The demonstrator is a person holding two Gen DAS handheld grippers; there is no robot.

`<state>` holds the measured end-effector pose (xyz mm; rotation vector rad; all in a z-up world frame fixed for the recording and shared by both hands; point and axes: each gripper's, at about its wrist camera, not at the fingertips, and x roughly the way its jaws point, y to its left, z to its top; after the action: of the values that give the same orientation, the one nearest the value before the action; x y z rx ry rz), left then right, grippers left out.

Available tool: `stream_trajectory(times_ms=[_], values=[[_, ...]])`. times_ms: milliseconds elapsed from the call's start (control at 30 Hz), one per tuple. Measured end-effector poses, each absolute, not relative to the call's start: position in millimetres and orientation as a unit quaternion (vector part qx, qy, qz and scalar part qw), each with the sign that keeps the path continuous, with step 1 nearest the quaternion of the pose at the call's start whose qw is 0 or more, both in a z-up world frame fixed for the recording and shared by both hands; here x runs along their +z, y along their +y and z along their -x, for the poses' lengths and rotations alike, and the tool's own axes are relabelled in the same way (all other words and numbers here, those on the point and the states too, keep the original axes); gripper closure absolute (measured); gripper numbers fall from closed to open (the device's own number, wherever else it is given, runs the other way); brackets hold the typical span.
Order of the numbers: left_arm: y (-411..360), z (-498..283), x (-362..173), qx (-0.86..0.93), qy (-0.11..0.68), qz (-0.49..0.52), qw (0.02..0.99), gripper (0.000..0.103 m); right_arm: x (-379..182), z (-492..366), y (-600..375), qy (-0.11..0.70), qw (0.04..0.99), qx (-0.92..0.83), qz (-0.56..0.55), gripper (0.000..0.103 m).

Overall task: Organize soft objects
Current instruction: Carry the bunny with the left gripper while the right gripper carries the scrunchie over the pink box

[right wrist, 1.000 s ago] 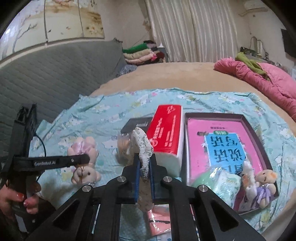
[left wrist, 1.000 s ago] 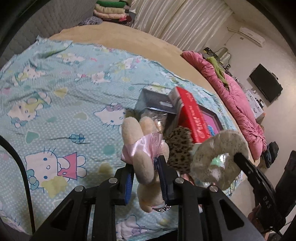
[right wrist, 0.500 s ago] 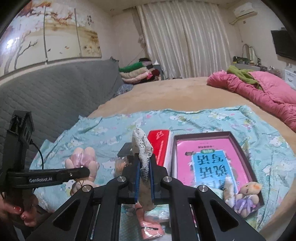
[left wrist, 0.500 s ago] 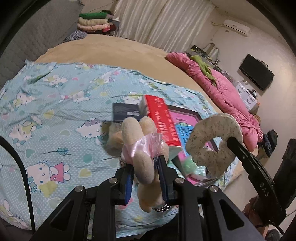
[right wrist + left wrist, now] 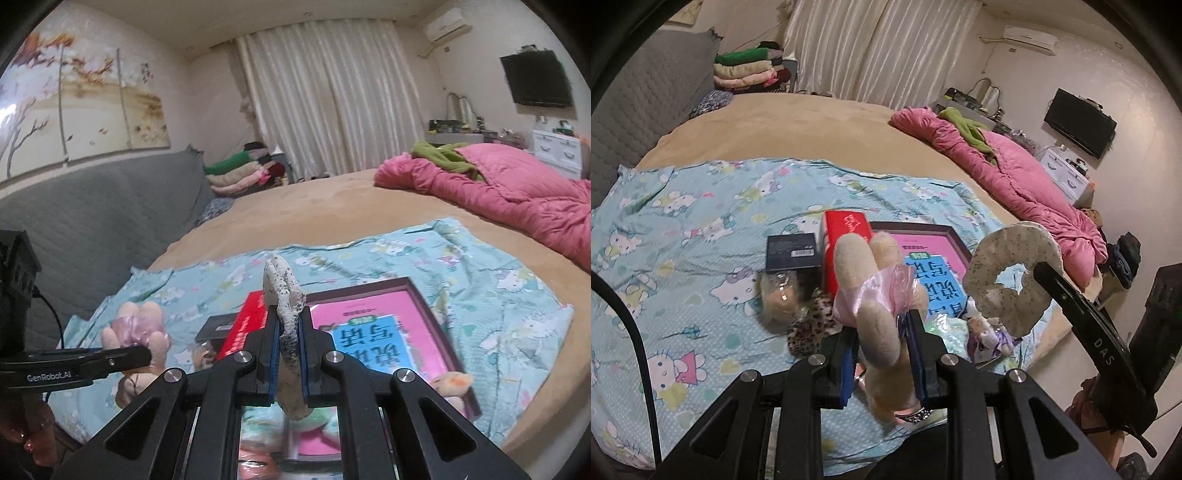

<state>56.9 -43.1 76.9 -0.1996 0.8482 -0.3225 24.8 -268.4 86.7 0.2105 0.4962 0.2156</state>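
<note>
My left gripper (image 5: 881, 338) is shut on a beige plush bear with a pink satin bow (image 5: 877, 295), held up above the bed; the same bear (image 5: 138, 334) shows at the left of the right wrist view. My right gripper (image 5: 288, 332) is shut on a cream speckled fabric scrunchie (image 5: 282, 291), which appears as a ring (image 5: 1012, 269) in the left wrist view. Below lie a leopard scrunchie (image 5: 810, 325), a wrapped beige plush (image 5: 779, 295), a small bear in purple (image 5: 988, 330) and a mint soft item (image 5: 945, 328).
A Hello Kitty cloth (image 5: 683, 229) covers the tan bed (image 5: 798, 125). On it sit a red box (image 5: 846, 236), a dark flat box (image 5: 792, 251) and a pink book in a dark tray (image 5: 373, 332). A pink quilt (image 5: 1004, 173) lies at the right; folded clothes (image 5: 750, 70) are behind.
Both grippers have risen and pulled back from the bed with their toys still held; the items on the cloth look smaller and lower, and more of the room shows.
</note>
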Motion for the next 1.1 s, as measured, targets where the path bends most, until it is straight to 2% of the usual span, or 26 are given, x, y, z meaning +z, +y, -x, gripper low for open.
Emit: stream_trajectory(times_ms=[800,1100], values=[[-150.9,-88.5,62.5,-0.233,0.424,0.046,0.874,0.078,75.5,-20.8,-338.5,0.227,0.958,0.054,-0.164,0.094],[-183.1,-102.3,32.5,-0.24,0.453,0.017,0.858,0.078,62.5,-21.6,-350.7,0.238,0.954,0.04,-0.179,0.094]])
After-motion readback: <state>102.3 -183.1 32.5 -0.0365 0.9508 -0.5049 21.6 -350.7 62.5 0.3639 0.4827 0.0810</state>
